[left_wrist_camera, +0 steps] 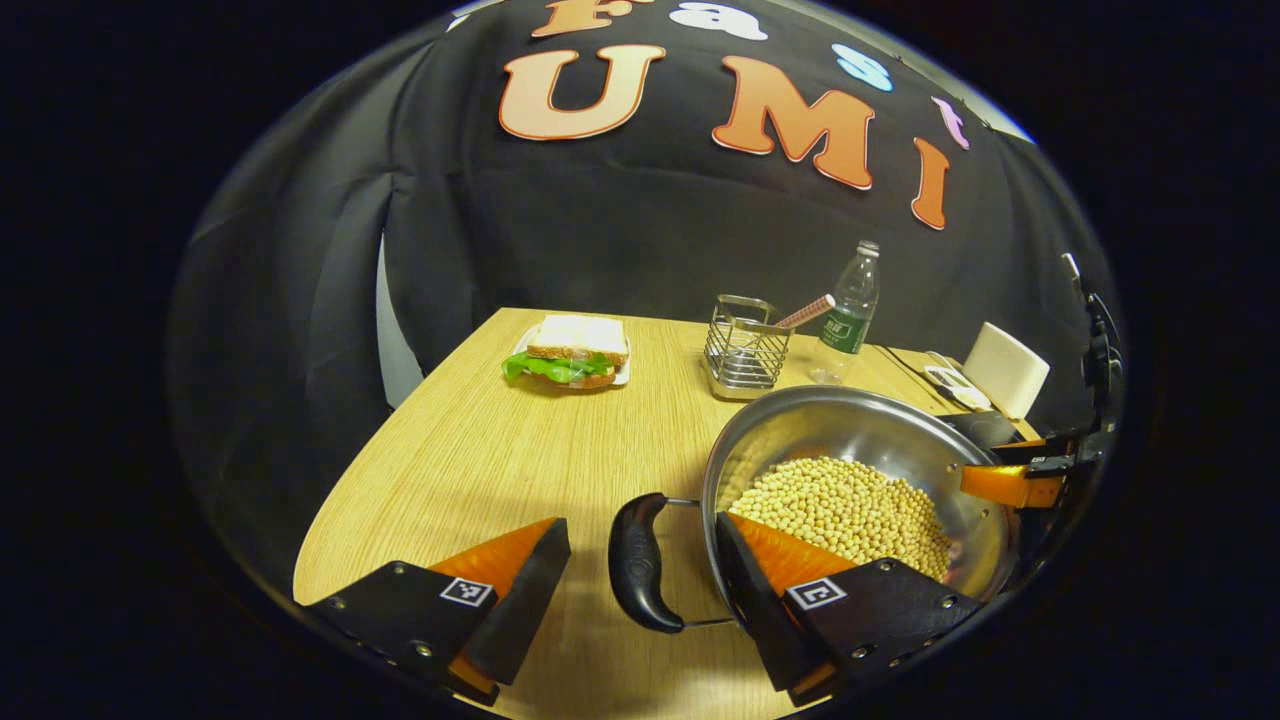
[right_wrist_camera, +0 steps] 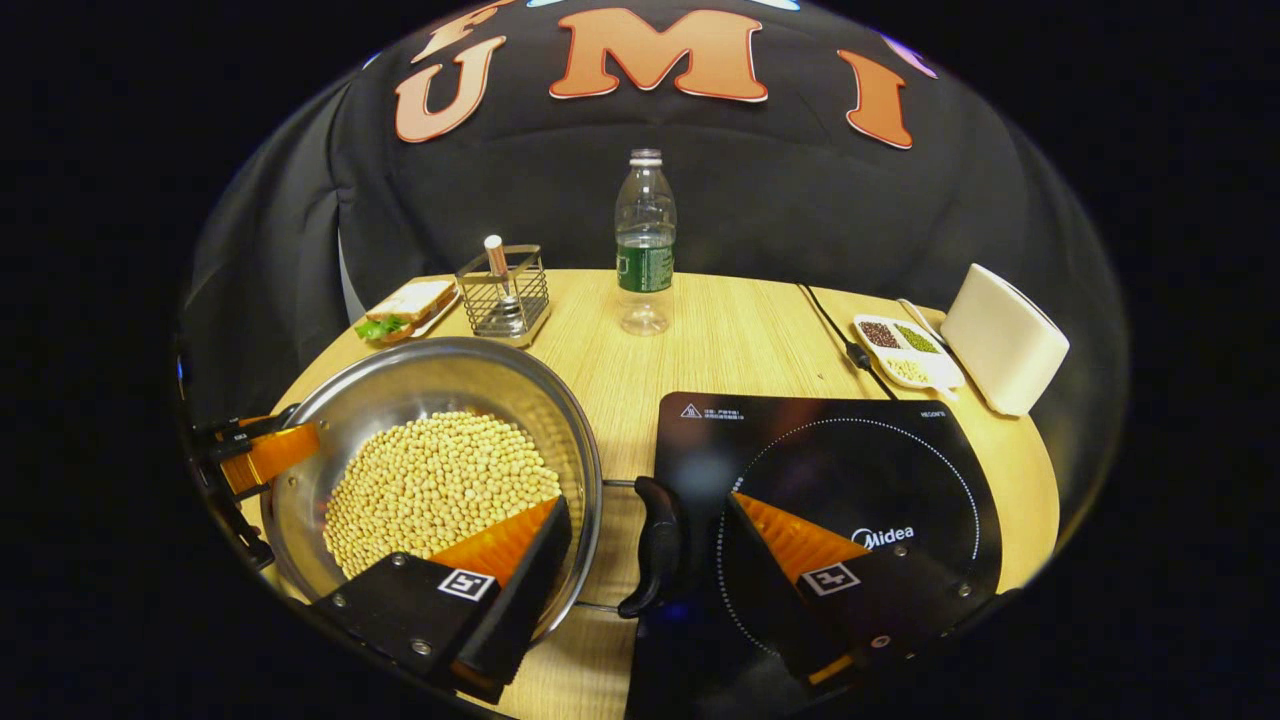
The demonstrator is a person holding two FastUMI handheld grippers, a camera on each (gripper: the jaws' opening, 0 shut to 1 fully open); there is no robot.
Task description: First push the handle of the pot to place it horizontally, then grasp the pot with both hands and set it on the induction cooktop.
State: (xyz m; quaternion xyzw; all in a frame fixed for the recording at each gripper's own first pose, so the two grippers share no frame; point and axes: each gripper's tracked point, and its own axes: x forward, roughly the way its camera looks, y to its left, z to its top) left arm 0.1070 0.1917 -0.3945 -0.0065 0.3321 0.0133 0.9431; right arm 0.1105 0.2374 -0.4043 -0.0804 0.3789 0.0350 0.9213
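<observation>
A steel pot (left_wrist_camera: pixel 830 425) full of pale beans (left_wrist_camera: pixel 850 505) stands on the wooden table (left_wrist_camera: pixel 470 450). One black side handle (left_wrist_camera: pixel 638 562) lies between the spread fingers of my left gripper (left_wrist_camera: pixel 640 530), which is open; its right finger reaches over the pot's rim. In the right gripper view the pot (right_wrist_camera: pixel 430 375) is at the left and its other black handle (right_wrist_camera: pixel 655 545) sits between the fingers of my open right gripper (right_wrist_camera: pixel 645 510). The black induction cooktop (right_wrist_camera: pixel 850 470) lies just right of that handle, under the right finger. The other gripper (right_wrist_camera: pixel 265 455) shows at the pot's far side.
At the back of the table stand a sandwich on a plate (left_wrist_camera: pixel 572 352), a wire holder (right_wrist_camera: pixel 505 290) with a utensil in it, and a water bottle (right_wrist_camera: pixel 645 240). A divided dish of grains (right_wrist_camera: pixel 905 350), a white box (right_wrist_camera: pixel 1005 338) and the cooktop's cable (right_wrist_camera: pixel 835 325) lie back right.
</observation>
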